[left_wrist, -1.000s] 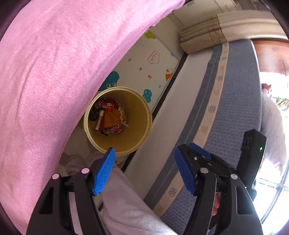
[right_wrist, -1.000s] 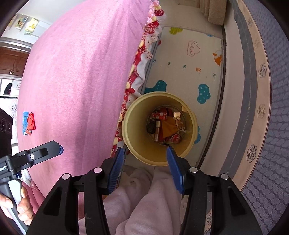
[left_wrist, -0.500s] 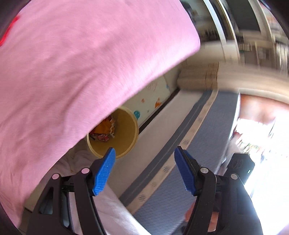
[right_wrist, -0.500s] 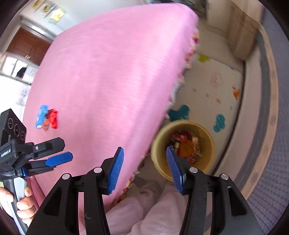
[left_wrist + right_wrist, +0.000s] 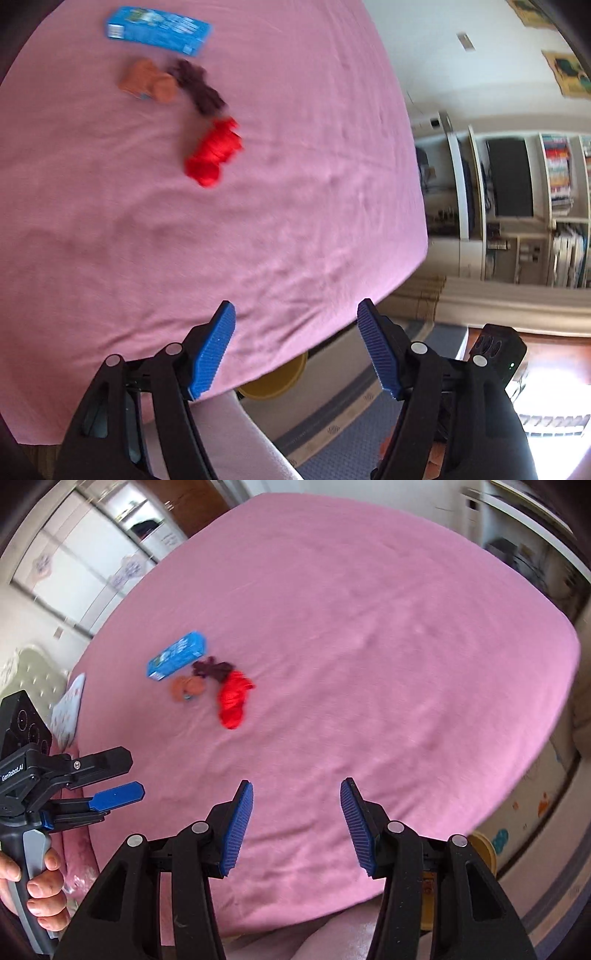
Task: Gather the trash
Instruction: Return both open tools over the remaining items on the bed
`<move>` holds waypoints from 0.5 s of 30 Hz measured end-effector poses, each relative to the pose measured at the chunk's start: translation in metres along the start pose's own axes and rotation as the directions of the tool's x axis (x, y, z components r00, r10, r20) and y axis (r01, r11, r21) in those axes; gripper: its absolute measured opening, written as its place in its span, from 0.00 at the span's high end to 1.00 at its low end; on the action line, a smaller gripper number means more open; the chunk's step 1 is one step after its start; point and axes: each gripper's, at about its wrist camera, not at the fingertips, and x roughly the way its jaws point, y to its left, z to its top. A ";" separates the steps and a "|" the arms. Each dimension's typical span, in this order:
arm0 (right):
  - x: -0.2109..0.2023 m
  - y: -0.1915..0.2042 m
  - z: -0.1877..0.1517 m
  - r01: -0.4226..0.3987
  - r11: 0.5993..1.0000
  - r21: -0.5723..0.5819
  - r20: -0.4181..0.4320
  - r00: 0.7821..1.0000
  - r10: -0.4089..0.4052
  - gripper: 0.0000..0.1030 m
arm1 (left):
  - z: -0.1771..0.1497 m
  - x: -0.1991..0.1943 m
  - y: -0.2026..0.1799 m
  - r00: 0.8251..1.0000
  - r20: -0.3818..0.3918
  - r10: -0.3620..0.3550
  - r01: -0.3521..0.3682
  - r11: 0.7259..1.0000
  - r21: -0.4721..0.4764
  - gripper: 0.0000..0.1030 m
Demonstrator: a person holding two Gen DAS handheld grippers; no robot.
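Pink bedsheet (image 5: 369, 646) fills both views, with shelving and cupboards blurred behind it. My left claw (image 5: 295, 347) and right claw (image 5: 297, 825) both hang over the near edge of the bed, jaws spread wide, holding nothing.

Four pieces of trash lie in a cluster well out on the sheet. Taking the blue box (image 5: 176, 655) as my mark: the dark crumpled scrap (image 5: 212, 669) sits just beside it, the orange wrapper (image 5: 186, 688) just below it, and the red crumpled wrapper (image 5: 233, 699) lies beyond the scrap, nearest my claws. Under the bed's edge, the yellow bin (image 5: 275, 380) shows only a sliver.

I judge the crumpled pieces could slip, or I could pinch sheet along with them. They lie so close that one grab may drag a neighbour.

On my left claw's body I read "GenRobot.AI". Printing on the blue box is too blurred to read.
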 end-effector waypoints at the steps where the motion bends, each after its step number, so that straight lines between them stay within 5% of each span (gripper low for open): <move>1: 0.005 0.009 0.005 -0.004 1.000 -0.015 -0.007 1.000 0.004 0.52 | 0.006 -0.008 0.012 1.000 0.019 0.017 -0.016 1.000 -0.016 0.34; 8: 0.058 0.053 0.043 -0.047 0.994 -0.102 -0.095 0.995 0.038 0.52 | 0.036 -0.036 0.082 0.995 0.088 0.055 -0.040 0.985 -0.170 0.34; 15: 0.122 0.072 0.080 -0.049 0.983 -0.176 -0.172 0.985 0.018 0.49 | 0.074 -0.022 0.109 0.989 0.128 0.069 -0.029 0.957 -0.289 0.33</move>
